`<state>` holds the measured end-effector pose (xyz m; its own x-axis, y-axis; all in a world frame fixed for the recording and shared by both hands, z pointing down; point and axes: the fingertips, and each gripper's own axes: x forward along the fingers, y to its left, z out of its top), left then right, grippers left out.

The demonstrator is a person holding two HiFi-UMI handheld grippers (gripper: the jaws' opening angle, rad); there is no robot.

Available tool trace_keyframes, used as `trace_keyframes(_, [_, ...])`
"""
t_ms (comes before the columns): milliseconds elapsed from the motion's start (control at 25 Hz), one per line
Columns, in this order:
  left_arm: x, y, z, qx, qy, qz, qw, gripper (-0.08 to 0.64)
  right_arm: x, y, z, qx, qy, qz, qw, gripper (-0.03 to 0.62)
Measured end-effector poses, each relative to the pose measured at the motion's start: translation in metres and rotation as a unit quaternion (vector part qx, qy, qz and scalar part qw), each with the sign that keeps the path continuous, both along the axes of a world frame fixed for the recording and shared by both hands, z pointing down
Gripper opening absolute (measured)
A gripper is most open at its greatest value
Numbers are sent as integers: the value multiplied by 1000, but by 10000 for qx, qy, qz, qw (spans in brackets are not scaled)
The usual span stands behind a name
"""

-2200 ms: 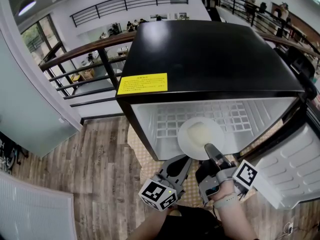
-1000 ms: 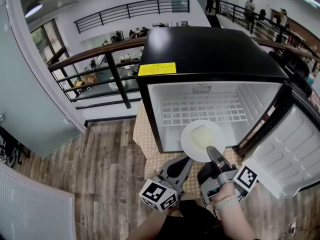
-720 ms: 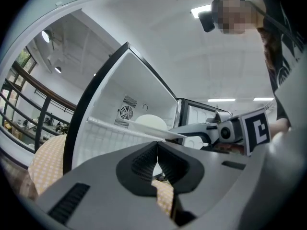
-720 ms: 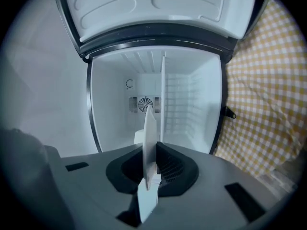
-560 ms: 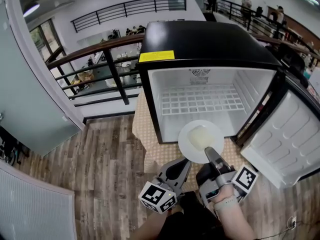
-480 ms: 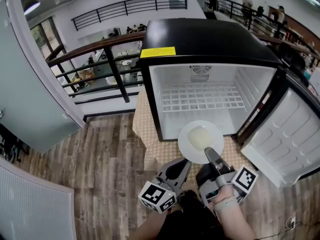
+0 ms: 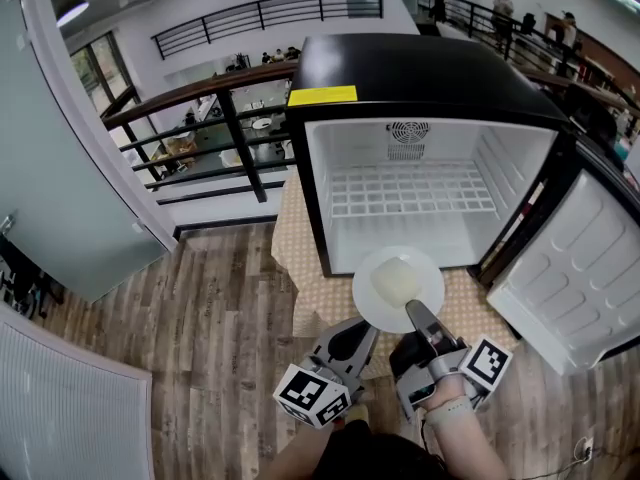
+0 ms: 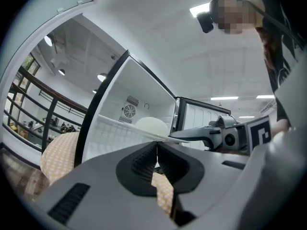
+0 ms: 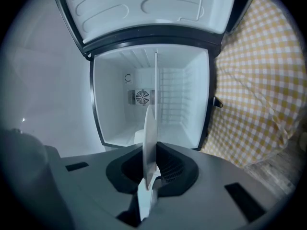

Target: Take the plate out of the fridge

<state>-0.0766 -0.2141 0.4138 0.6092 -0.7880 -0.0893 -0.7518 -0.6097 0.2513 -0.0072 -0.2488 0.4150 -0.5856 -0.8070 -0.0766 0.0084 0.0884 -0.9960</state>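
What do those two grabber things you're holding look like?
The left gripper and the right gripper are both chunky grey plastic, shaped like big tongs with two long jaws. The jaws are lined with black ribbed pads. Each one carries a white cube printed with black square markers. A pale wristband sits behind the right one.

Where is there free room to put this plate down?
Bare checked cloth lies left of the plate, between fridge front and the cloth's near edge. The wire shelf inside is bare too. Right of the plate, the open door crowds in.
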Motion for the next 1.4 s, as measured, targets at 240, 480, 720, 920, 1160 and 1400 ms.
trace_keyframes(240, [3,10,7,-76,-34,-114,9999,9,6,11,4,16,-111,-102,9999,51])
trace_keyframes(480, [22,33,8,-129,-56,-106,9998,9,21,35,7,-63,-129,-184,9997,51])
trace_keyframes(720, [36,59,2,-86,-85,-126,9998,10,37,61,3,-75,-155,-181,9997,51])
trace_keyframes(920, [45,79,-1,-77,-71,-167,9998,9,48,83,-1,-17,-171,-206,9996,51])
trace_keyframes(1160, [64,108,-2,-84,-116,-53,9999,10,65,113,0,-26,-186,-169,9997,51])
trace_keyframes(1400, [80,140,0,-107,-165,31,9998,9,80,146,2,-46,-213,-114,9997,51])
